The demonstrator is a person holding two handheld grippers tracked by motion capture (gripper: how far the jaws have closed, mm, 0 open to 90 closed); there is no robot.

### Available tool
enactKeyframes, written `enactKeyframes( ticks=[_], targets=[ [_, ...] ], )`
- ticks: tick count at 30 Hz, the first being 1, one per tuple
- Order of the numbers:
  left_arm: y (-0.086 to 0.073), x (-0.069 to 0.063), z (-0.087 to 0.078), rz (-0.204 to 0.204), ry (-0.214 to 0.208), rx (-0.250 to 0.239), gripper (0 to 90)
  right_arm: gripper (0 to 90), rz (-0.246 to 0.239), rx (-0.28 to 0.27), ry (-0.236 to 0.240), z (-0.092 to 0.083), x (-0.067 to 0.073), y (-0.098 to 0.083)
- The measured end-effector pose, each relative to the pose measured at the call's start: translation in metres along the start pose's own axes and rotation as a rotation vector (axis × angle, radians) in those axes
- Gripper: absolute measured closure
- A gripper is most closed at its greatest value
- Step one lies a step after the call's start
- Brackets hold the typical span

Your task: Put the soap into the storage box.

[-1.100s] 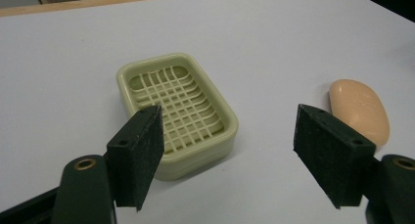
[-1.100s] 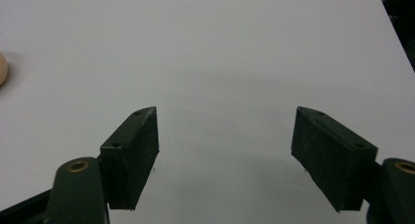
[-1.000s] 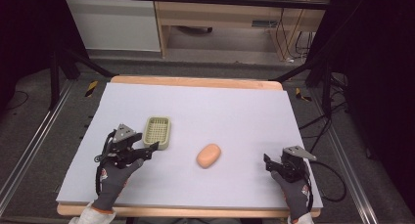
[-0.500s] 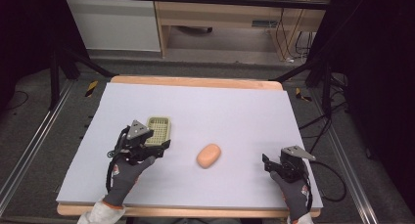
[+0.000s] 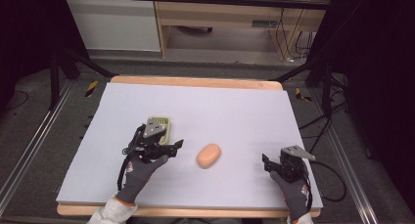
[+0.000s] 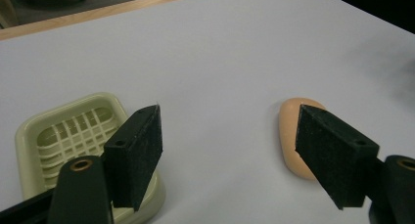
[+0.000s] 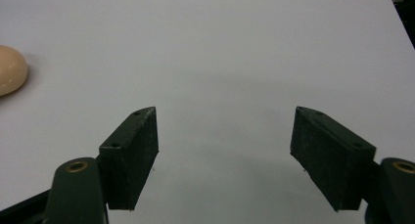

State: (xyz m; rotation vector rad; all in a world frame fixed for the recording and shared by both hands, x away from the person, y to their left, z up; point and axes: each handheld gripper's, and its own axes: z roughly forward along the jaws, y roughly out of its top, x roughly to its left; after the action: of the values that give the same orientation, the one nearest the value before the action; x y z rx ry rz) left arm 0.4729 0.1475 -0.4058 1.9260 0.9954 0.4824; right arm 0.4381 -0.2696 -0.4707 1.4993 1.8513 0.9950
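**Two open grippers flanking a soap bar**

A peach soap bar (image 5: 209,155) is lying near the middle of the white counter (image 5: 235,111), its long axis running toward the far right. A pale green soap dish (image 5: 160,124) is sitting just left of it, partly covered by the left gripper (image 5: 166,148), whose jaws are gaping wide. The right gripper (image 5: 268,164) is resting well apart at the near right, jaws also spread, holding nothing.

Soap (image 5: 209,155) on the table (image 5: 235,106) near its front-middle, dish (image 5: 160,126) left of the soap and slightly behind, left gripper (image 5: 171,146) between dish and soap, right gripper (image 5: 268,164) well right of the soap.
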Motion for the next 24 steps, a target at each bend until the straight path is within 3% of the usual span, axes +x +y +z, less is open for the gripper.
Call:
enactKeyframes(
  ticks=[24],
  targets=[
    [0.006,-0.028,0.031,0.063,-0.049,0.058,24.7,28.0,-0.011,-0.006,-0.002,0.0,0.001,0.002]
  ],
)
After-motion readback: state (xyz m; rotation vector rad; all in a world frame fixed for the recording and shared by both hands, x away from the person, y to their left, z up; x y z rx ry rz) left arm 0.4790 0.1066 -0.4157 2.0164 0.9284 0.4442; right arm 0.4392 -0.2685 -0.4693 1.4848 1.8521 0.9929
